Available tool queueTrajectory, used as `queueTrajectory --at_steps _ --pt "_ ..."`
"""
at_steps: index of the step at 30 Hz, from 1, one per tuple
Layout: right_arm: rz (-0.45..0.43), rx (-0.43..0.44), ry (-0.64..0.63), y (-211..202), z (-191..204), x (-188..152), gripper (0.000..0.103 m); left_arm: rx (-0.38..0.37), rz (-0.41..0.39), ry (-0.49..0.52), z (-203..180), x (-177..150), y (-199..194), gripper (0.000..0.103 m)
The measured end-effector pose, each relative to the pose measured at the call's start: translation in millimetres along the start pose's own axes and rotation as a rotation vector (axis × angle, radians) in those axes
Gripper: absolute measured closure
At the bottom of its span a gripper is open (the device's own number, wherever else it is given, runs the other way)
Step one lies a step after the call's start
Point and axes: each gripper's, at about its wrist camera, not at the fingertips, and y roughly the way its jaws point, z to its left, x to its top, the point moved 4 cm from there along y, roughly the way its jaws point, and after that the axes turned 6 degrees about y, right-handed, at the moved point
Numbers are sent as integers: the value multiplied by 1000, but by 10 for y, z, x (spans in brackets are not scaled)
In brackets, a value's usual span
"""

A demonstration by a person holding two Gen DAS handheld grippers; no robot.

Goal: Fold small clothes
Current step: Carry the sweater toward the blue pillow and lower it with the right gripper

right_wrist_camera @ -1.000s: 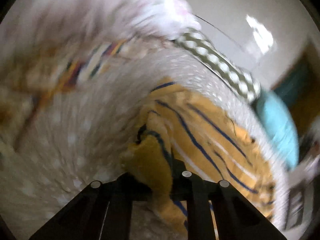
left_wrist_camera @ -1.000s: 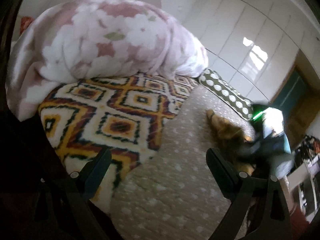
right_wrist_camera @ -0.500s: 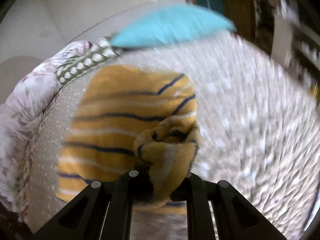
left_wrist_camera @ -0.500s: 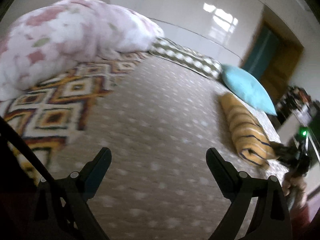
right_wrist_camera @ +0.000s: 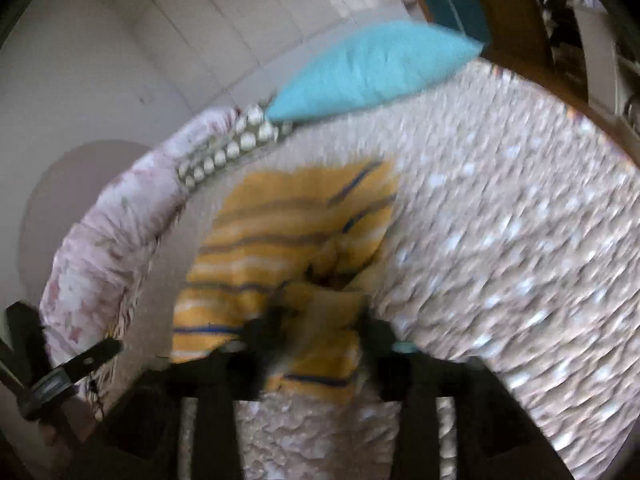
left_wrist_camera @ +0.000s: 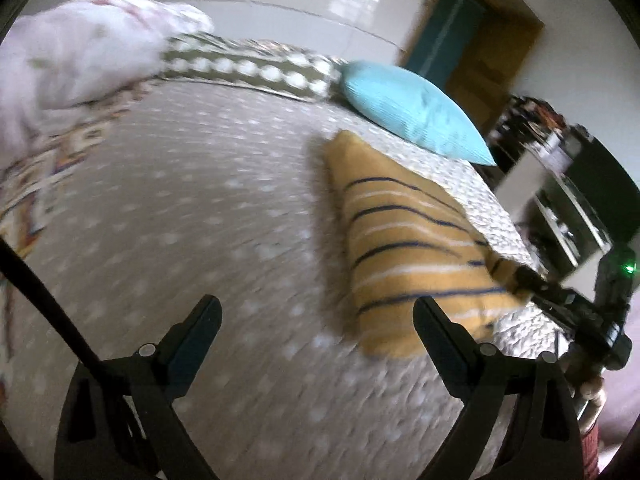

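On the dotted bedspread (left_wrist_camera: 208,216), the folded yellow striped garment (left_wrist_camera: 404,248) has just been released by the now-parted right gripper (right_wrist_camera: 320,332), while the left gripper (left_wrist_camera: 316,320) is held wide open, empty.

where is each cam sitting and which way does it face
Left wrist: rides the left tongs, open over the bed, facing the yellow cloth and the right tongs.
Right wrist: behind the right tongs at the cloth's near edge, facing the blue pillow.
Shared: cloth, pillow, bed.
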Motion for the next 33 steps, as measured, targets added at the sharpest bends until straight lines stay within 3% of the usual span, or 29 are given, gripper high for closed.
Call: queueTrajectory --at_steps 2,8,10,11,12,15,19,22,23,24,25,26,28,31,33 --pt "-30 -33 -5 -4 -57 147 25 -41 35 12 -44 118 252 7" --pt "122 30 107 733 -356 465 25 -274 201 -63 -212 306 1108 7" --pt "159 92 155 983 -366 493 33 -320 226 -95 -261 295 1235 8" --pt "182 144 184 1072 -338 486 55 -315 231 -89 -301 290 1272 12" --pt "210 196 221 1155 -292 474 60 -304 225 -70 -340 296 1264 35" --pt "191 200 199 1194 -88 571 71 -291 198 -43 -334 477 1123 57" --pt "129 267 97 1014 258 856 72 -284 130 -45 -206 827 914 57" --pt "122 232 67 1117 350 915 71 -190 110 -29 -104 951 938 51" --pt "132 197 61 1189 335 891 64 -139 118 -24 -59 932 981 50" --pt "142 140 47 1284 301 847 61 -41 146 -7 -5 858 1087 47" --pt "160 67 31 1391 244 782 58 2 173 10 31 782 1143 40" --pt "179 39 29 1439 157 717 46 19 187 23 40 707 1201 35" --pt "176 36 63 1431 39 633 39 5 159 7 95 601 1143 27" --pt "144 43 97 1198 -42 632 39 -8 157 -14 166 534 972 27" --pt "81 19 65 951 0 686 51 24 143 4 180 503 866 27"
